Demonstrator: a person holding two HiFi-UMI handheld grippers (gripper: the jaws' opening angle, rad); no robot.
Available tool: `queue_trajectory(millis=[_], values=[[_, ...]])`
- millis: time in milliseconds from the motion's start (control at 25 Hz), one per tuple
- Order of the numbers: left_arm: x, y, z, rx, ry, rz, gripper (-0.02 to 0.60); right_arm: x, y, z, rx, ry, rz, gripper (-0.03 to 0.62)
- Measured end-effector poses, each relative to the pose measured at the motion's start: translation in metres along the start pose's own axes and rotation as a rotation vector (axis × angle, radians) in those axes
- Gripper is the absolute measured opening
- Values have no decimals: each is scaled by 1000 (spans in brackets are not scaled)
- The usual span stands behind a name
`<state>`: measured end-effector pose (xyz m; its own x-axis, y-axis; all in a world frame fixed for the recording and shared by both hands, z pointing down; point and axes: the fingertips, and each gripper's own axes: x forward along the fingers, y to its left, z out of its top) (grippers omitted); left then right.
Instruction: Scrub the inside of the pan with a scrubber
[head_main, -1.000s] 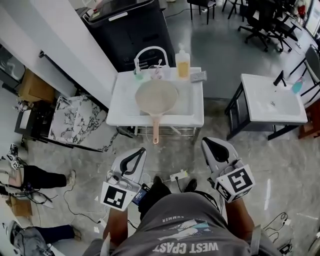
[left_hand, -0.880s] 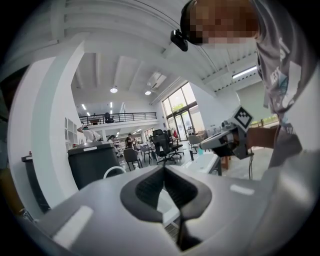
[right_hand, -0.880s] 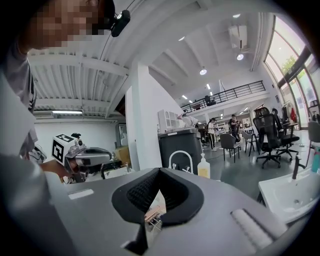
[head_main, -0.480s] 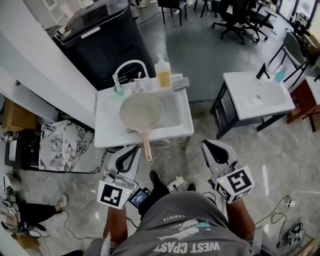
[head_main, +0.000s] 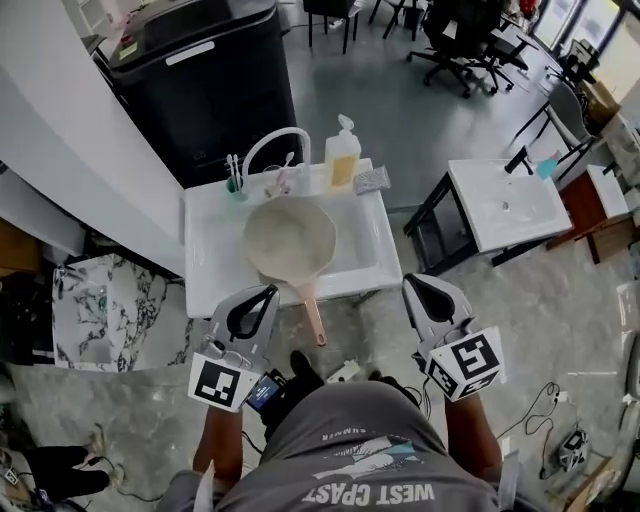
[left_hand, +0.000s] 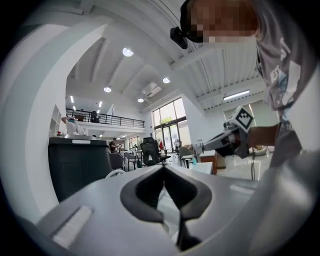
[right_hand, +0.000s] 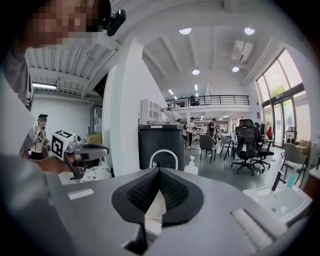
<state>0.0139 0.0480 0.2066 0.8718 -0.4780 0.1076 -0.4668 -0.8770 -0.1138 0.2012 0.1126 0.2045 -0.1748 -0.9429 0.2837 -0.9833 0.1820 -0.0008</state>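
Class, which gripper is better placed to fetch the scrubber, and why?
Right, probably. The scrubber lies at the back right of the sink, the side of the right gripper; the left gripper is nearer the pan handle. Both are shut, empty.

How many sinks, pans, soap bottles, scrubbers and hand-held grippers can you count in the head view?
Sinks: 2
Pan: 1
Soap bottle: 1
Scrubber: 1
Hand-held grippers: 2, left and right
Total: 7
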Motion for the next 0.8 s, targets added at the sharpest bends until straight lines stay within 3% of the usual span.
queue_trajectory(millis=[200, 360, 800], values=[[-7, 30, -13, -30, -32, -34, 2, 35, 17, 6, -46, 41, -30, 2], [-19, 48, -19, -45, -43, -5, 2, 56, 12, -3, -85, 83, -46, 2], [-13, 50, -50, -82, 80, 151, 2, 147, -89, -64, -145, 218, -22, 3]])
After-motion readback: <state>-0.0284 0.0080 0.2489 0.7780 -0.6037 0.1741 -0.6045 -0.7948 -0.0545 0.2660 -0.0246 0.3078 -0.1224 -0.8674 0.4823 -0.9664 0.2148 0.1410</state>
